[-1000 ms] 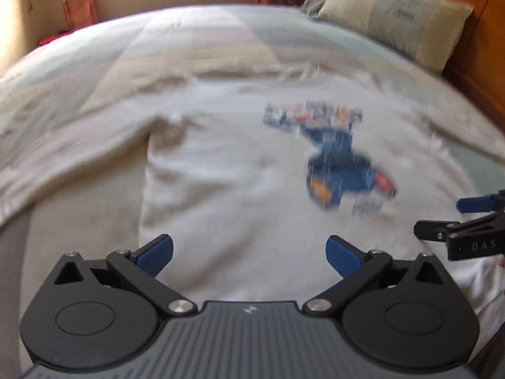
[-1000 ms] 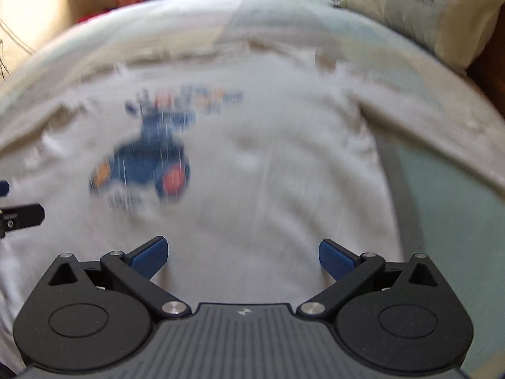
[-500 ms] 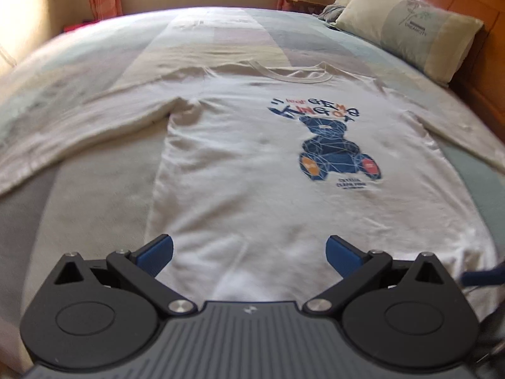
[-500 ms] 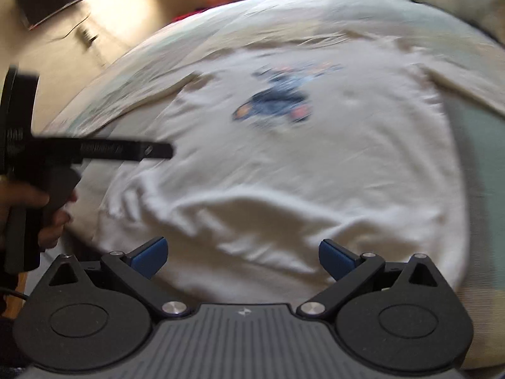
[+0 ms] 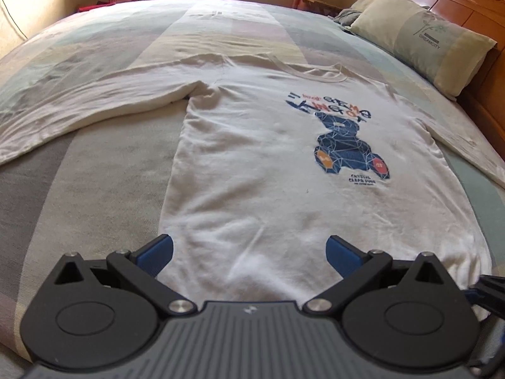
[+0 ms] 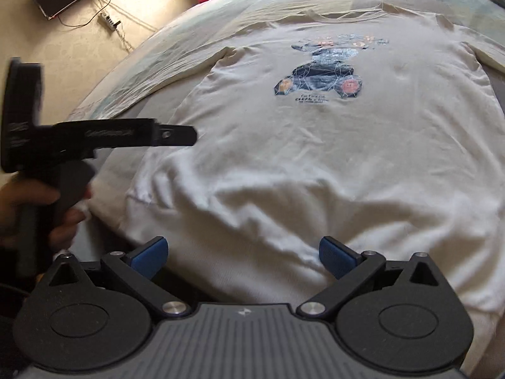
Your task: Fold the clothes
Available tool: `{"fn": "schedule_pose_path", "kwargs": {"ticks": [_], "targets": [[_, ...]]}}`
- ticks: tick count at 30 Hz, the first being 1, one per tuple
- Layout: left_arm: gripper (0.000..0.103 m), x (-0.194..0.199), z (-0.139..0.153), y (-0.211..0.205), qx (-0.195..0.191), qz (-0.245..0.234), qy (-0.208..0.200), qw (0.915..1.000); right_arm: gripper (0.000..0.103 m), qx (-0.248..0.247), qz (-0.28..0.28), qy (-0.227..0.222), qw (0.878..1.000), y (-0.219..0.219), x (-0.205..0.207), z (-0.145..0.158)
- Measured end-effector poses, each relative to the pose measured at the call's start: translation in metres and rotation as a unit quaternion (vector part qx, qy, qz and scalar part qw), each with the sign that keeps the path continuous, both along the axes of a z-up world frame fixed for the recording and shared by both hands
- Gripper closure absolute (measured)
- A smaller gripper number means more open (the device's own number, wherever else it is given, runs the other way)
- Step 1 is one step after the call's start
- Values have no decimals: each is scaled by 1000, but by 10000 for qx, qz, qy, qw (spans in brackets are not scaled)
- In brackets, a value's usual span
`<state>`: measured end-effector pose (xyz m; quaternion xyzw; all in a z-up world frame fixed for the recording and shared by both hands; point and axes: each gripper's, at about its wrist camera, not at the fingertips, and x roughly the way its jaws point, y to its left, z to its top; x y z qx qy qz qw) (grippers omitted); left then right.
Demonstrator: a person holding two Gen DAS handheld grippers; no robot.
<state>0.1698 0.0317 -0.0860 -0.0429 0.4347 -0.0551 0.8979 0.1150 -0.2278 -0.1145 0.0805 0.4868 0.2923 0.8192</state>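
Fingers [image 5: 156, 249] spread wide, level above shirt [image 5: 268, 164] hem

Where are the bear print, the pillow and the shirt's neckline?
bear print [image 5: 344, 148], left wrist view, on the blue body.
pillow [image 5: 423, 39], left wrist view, on its front face.
neckline [image 5: 311, 71], left wrist view, on the collar's front edge.
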Motion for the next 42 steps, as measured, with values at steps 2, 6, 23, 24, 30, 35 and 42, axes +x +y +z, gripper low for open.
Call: {"fn": "schedule_pose_path", "kwargs": {"ticks": [2,6,23,24,30,35,42], "targets": [[1,0,-2,1,-24,3,27,10000,0,193,-59,-160,9997,2,4,7],[1,-1,-2,5,-47,26,55,10000,0,659,-66,-264,9975,20,18,5],[1,-29,-14,-13,-498,-952,632,9922,0,-628,-1130,-792,9884,-41,0,-9],[1,-32,-17,-18,-530,-1076,691,9904,0,-549,-1151,-815,9885,-45,-2,-10],[1,-48,-15,-19,-14,-1257,677,9898,0,-540,-1179,-853,9879,-47,-5,-10],[1,-30,3,-26,110,-1250,450,9911,0,-587,-1195,-895,9870,-44,-7,-12],[1,-4,-6,-69,818,-1403,17,9867,0,-582,-1232,-873,9868,-44,-7,-11]]}}
